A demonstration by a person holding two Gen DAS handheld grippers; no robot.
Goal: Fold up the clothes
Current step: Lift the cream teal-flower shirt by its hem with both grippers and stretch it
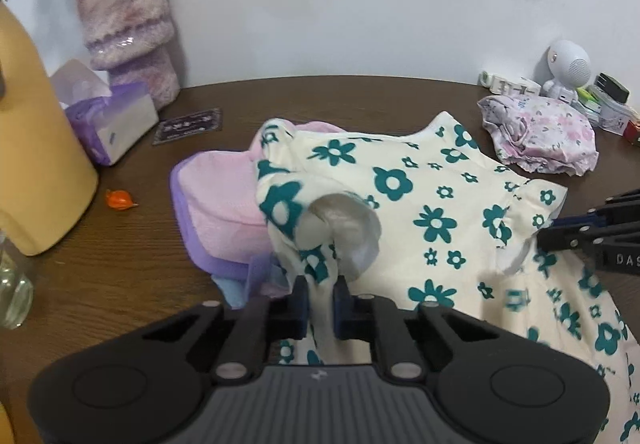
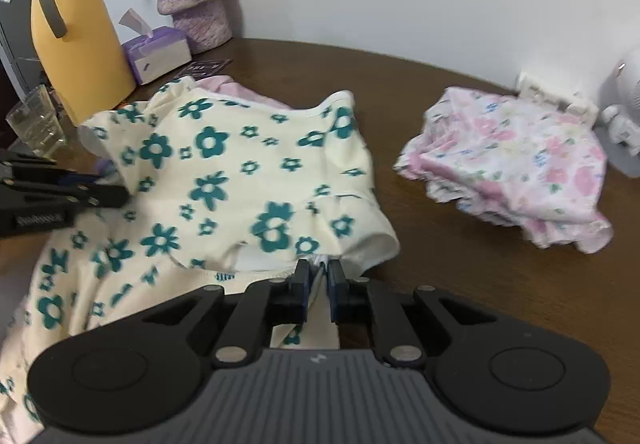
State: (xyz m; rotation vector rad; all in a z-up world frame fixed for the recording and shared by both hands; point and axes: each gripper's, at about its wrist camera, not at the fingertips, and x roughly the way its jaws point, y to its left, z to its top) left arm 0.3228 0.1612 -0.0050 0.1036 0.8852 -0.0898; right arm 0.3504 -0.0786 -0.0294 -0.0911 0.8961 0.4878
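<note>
Left gripper and right gripper each clamp an edge of the floral dress; uneven pulling risks dragging the pink garment beneath it askew.

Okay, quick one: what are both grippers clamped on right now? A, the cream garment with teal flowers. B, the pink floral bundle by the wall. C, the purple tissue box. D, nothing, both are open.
A: the left gripper and the right gripper each pinch a fold of the cream garment with teal flowers.
</note>
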